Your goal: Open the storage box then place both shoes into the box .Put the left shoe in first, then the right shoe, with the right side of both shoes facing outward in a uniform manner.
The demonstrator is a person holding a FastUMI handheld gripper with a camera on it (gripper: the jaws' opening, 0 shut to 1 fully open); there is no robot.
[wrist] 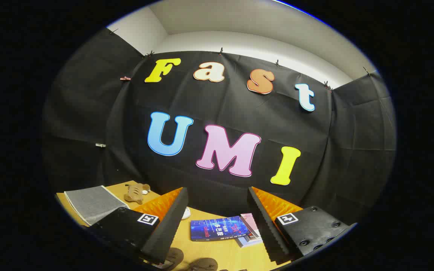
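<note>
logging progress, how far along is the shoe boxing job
Nothing looks done yet. The hand-held gripper is open and empty above the yellow wooden table, with a blue hardcover book lying between its fingers. Opening the box and placing both shoes remain.

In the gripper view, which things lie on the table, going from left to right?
Grey mat → plush toy → small white object → blue book → pink book. The tongs are open, holding nothing.
</note>
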